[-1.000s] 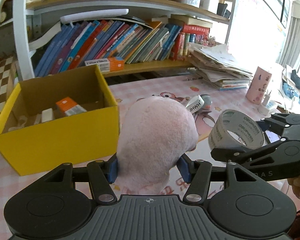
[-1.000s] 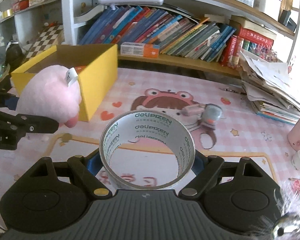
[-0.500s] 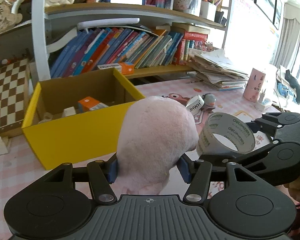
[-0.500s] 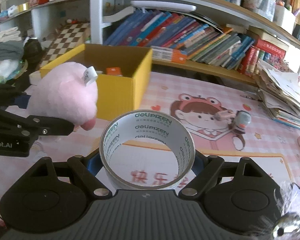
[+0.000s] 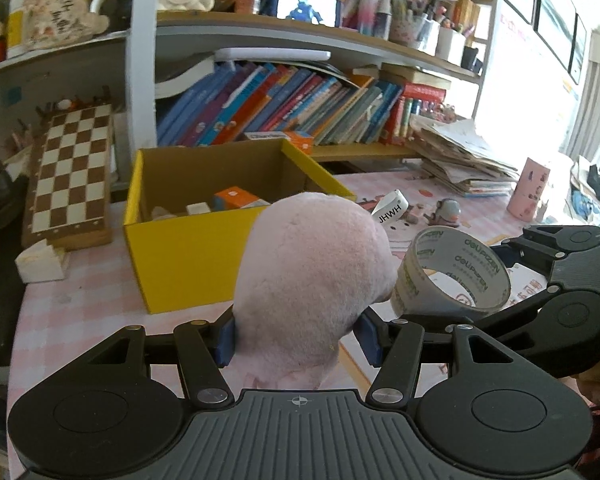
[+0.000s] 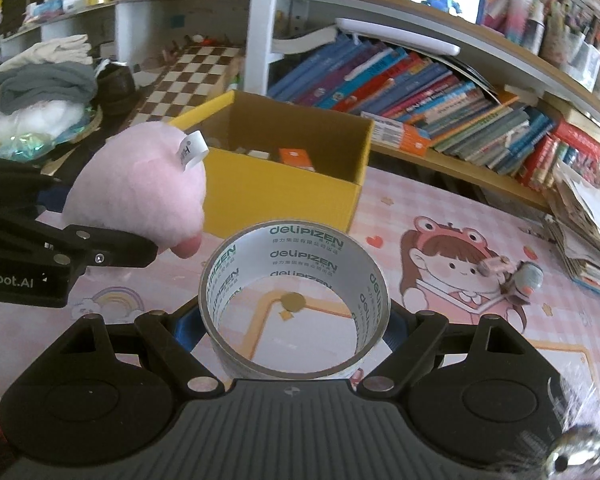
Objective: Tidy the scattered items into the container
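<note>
My left gripper (image 5: pixel 298 340) is shut on a pink plush toy (image 5: pixel 312 280) with a white tag, held above the table just in front of the yellow cardboard box (image 5: pixel 188 256). The plush also shows in the right wrist view (image 6: pixel 140 192), left of the box (image 6: pixel 284 196). My right gripper (image 6: pixel 294 330) is shut on a roll of clear tape (image 6: pixel 296 296), held right of the plush; the roll shows in the left wrist view (image 5: pixel 452 276). The box holds an orange carton (image 5: pixel 236 198) and small pale items.
A small grey and pink toy (image 6: pixel 520 276) and a coin (image 6: pixel 293 302) lie on the pink cartoon mat (image 6: pixel 440 216). A chessboard (image 5: pixel 72 172) leans left of the box. Bookshelf (image 5: pixel 300 108) and paper stack (image 5: pixel 460 160) stand behind. A pink cup (image 5: pixel 528 192) is at right.
Both grippers have risen and pulled back leftward with their loads; the box now sits farther right and more of its inside shows. Both grips are unchanged.
</note>
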Demonstrator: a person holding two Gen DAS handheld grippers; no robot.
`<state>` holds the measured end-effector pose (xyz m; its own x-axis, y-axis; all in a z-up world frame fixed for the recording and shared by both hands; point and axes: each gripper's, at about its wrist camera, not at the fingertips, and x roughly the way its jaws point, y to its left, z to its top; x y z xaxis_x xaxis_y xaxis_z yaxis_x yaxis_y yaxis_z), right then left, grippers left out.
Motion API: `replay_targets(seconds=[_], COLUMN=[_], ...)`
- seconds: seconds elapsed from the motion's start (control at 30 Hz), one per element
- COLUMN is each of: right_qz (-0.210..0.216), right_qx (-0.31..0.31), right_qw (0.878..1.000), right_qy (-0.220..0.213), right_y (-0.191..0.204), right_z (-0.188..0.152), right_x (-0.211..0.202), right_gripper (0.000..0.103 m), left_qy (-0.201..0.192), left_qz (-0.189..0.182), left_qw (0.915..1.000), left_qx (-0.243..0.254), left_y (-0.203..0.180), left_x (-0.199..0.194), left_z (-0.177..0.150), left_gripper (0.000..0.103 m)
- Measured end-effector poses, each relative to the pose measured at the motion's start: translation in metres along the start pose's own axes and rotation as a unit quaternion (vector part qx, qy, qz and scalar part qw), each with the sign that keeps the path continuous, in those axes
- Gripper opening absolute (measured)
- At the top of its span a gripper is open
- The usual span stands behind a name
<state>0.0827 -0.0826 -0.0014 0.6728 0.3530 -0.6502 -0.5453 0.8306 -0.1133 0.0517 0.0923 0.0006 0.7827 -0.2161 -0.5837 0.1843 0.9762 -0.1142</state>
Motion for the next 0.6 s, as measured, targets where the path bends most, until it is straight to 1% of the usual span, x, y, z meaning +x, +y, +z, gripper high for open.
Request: replay_targets(seconds=[0.33,0.6], right_qz=[0.007,0.006], right_qx=[-0.02,-0.029], right_qw=[1.0,0.999], right_qy=[-0.007,-0.021], right_y=[0.018,0.021], right_z=[0.011,0.024], right_x=[0.001,0.003], right_gripper=[0.084,0.084], left_qy=[-0.016,-0.032], left_qz=[0.013,0.02], left_qw=[0.9996,0.9989], left_qx=[-0.017,-0.028], left_y=[0.019,0.032], left_x=[-0.013,-0.018], left_z=[-0.003,0.003], left_gripper=[0.058,0.058])
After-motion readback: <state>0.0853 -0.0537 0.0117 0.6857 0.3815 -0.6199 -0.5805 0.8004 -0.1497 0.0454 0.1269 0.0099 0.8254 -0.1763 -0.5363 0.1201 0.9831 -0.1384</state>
